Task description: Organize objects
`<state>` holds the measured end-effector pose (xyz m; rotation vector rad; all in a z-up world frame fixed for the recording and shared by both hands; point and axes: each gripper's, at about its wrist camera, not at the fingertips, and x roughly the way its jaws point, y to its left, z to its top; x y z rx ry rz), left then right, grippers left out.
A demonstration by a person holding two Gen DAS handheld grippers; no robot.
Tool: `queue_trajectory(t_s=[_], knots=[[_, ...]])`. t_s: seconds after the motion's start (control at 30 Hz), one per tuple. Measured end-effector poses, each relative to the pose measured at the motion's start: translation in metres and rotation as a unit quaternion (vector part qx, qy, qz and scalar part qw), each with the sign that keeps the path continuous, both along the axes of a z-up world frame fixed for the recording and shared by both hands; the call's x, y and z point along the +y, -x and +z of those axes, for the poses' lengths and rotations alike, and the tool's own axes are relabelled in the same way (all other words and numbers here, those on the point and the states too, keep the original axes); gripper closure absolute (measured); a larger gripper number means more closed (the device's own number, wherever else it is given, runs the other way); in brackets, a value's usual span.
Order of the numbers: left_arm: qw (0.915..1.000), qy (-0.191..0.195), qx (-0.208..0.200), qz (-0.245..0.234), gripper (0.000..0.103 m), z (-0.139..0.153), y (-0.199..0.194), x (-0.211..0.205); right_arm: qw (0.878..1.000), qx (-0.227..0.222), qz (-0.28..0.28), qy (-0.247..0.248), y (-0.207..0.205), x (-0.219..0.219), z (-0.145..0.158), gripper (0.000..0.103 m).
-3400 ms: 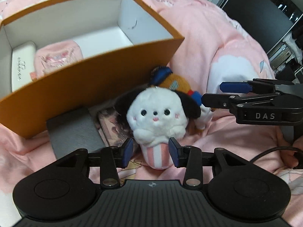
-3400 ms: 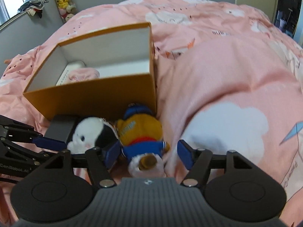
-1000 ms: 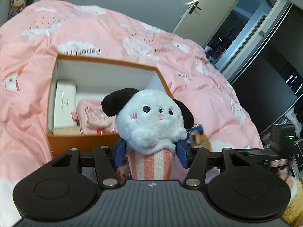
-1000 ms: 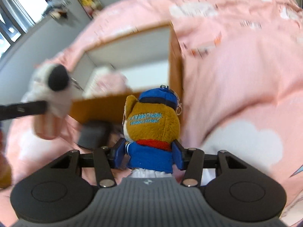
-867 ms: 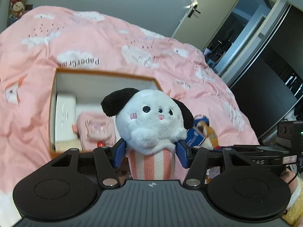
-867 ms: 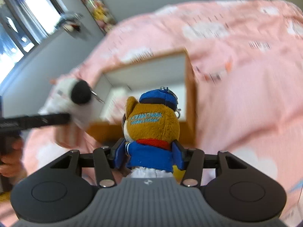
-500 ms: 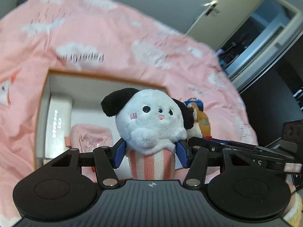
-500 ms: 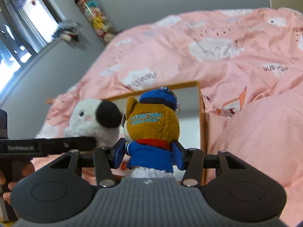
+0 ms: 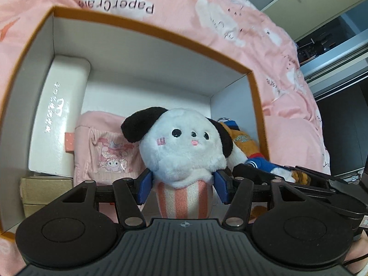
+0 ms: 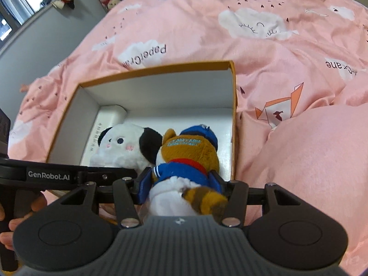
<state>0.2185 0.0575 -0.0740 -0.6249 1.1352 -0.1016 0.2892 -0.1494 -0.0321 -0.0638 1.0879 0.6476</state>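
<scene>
Both grippers — left gripper (image 9: 182, 187) clamping the dog plush (image 9: 184, 147), right gripper (image 10: 180, 185) the bear plush (image 10: 187, 158) — should lower into the orange box (image 10: 233, 119) before letting go.

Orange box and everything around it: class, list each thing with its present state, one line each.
orange box: open, lidless, partly filled
dog plush: upright, gripped over the box
left hand-held gripper: shut on dog plush
bear plush: gripped, facing away
right hand-held gripper: shut on bear plush
pink pouch: inside the box
</scene>
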Motion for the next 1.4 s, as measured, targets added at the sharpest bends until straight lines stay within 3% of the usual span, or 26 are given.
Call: queue_trajectory(t_s=[0.33, 0.57, 0.73, 0.87, 0.9, 1.03, 1.13, 1.4], knots=[[0.9996, 0.004, 0.021, -0.018, 0.035, -0.008, -0.003, 0.006, 0.998, -0.019, 0.046, 0.024, 0.0, 0.009, -0.007, 0.043], [0.9984, -0.021, 0.009, -0.052, 0.034, -0.003, -0.006, -0.005, 0.995, -0.034, 0.083, 0.046, 0.006, 0.009, 0.006, 0.034], [0.9966, -0.044, -0.005, -0.07, 0.035, 0.005, -0.005, -0.012, 0.993, -0.033, 0.1, 0.05, 0.01, 0.006, 0.011, 0.046], [0.9941, -0.063, -0.031, -0.083, 0.035, 0.019, -0.003, -0.016, 0.993, -0.035, 0.102, 0.057, 0.013, 0.005, 0.011, 0.049], [0.9931, -0.075, -0.034, -0.083, 0.036, 0.022, -0.002, -0.017, 0.993, -0.035, 0.102, 0.057, 0.013, 0.004, 0.011, 0.05], [0.9889, -0.109, -0.024, -0.098, 0.059, 0.022, -0.006, -0.025, 0.993, -0.035, 0.101, 0.053, 0.014, 0.002, 0.011, 0.053], [0.9914, -0.089, -0.018, -0.094, 0.065, 0.014, -0.007, -0.023, 0.993, -0.036, 0.1, 0.052, 0.015, 0.002, 0.01, 0.054], [0.9934, -0.081, 0.011, -0.081, 0.072, -0.002, -0.008, -0.024, 0.993, -0.031, 0.102, 0.05, 0.016, 0.002, 0.005, 0.054]])
